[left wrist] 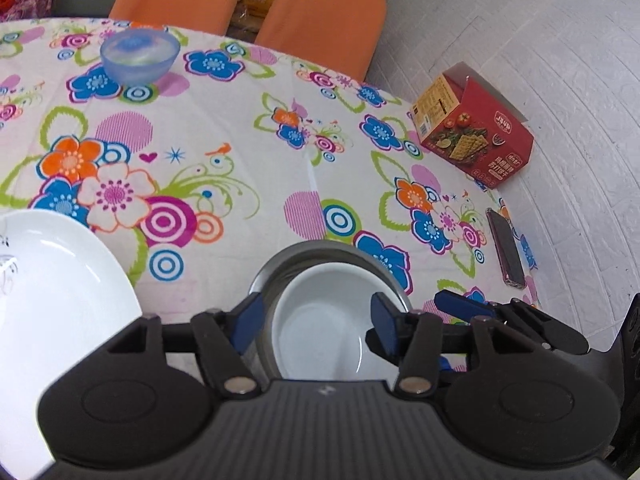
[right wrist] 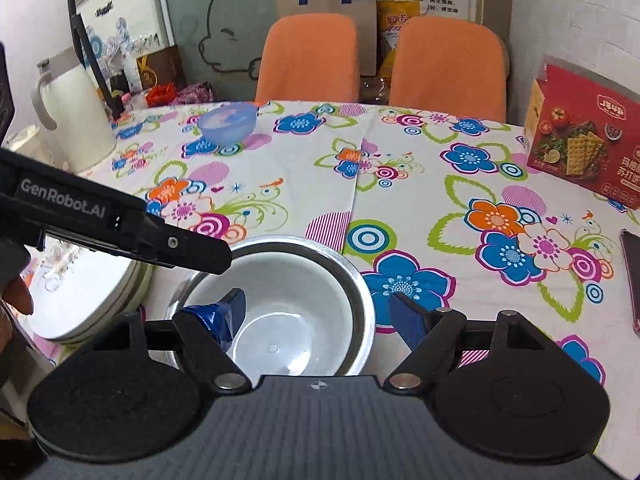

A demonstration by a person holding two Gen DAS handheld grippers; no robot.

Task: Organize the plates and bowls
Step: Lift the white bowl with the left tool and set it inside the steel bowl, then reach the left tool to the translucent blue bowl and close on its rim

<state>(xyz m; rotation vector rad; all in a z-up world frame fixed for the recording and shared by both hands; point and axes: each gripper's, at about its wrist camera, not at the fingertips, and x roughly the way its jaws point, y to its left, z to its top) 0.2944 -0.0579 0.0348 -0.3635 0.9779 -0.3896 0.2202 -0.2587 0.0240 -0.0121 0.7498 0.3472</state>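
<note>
Steel bowl (right wrist: 362,280): sitting at the desk's (left wrist: 240,128) near edge, cradling a white bowl (right wrist: 288,312).
White plate (left wrist: 60,300): lying just left.
Blue bowl (left wrist: 139,56): standing far back, apart.
Left gripper (left wrist: 316,316): jaws spreading apart, straddling the steel bowl's left wall.
Right gripper (right wrist: 320,316): jaws gaping around its right rim.
</note>
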